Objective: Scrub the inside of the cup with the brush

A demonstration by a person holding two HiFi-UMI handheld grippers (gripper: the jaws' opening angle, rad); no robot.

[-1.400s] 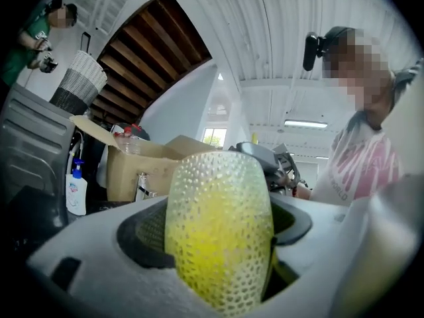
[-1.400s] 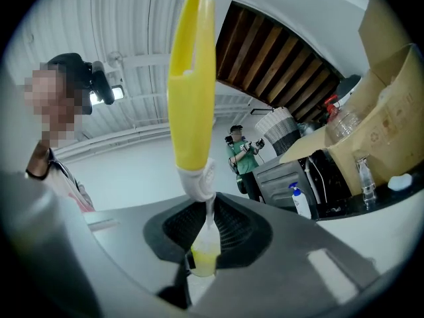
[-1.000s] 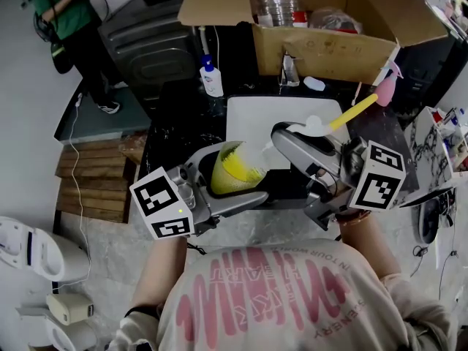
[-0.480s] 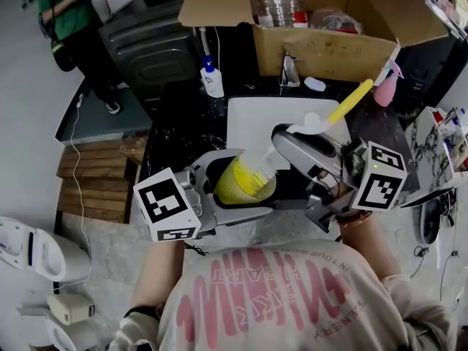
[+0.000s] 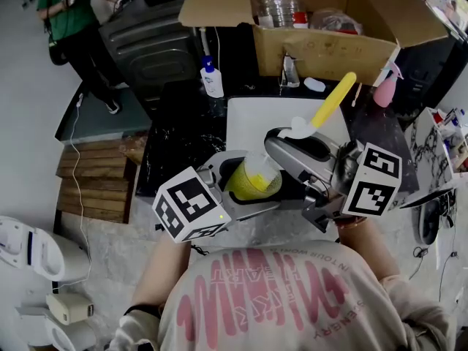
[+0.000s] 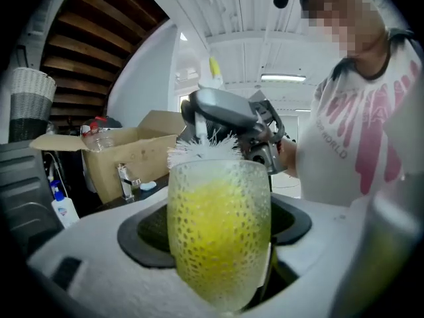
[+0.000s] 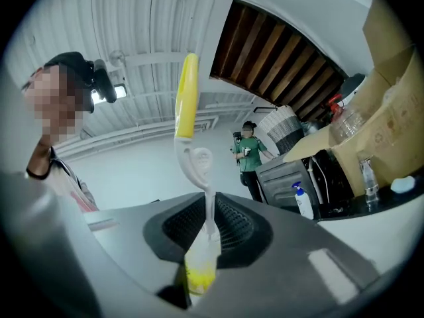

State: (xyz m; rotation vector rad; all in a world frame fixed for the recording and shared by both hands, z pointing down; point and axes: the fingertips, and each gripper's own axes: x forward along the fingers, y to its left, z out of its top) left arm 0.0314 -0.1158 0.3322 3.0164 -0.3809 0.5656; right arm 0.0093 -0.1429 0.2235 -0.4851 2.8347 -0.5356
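Observation:
A clear dimpled cup [image 5: 256, 178] with yellow showing inside is held over the sink, and my left gripper [image 5: 252, 194] is shut on it. In the left gripper view the cup [image 6: 218, 224] stands upright between the white jaws of the left gripper [image 6: 218, 277]. The brush has a yellow handle [image 5: 333, 99] and white bristles [image 6: 202, 152], which show at the cup's rim. My right gripper [image 5: 294, 139] is shut on the brush's white neck [image 7: 207, 207]. The handle [image 7: 187, 95] points up and away from it. The bottom of the cup is hidden by the jaws.
A white sink basin [image 5: 248, 119] lies under the grippers, on a black counter. Behind it are a faucet [image 5: 289, 70], a soap bottle [image 5: 211, 77], a pink spray bottle [image 5: 386, 86] and an open cardboard box [image 5: 322, 42]. A person in green [image 5: 69, 13] stands far left.
The left gripper has turned and shifted right, bringing the cup more upright. The brush handle has swung up and left, and the brush head sits deeper in the cup.

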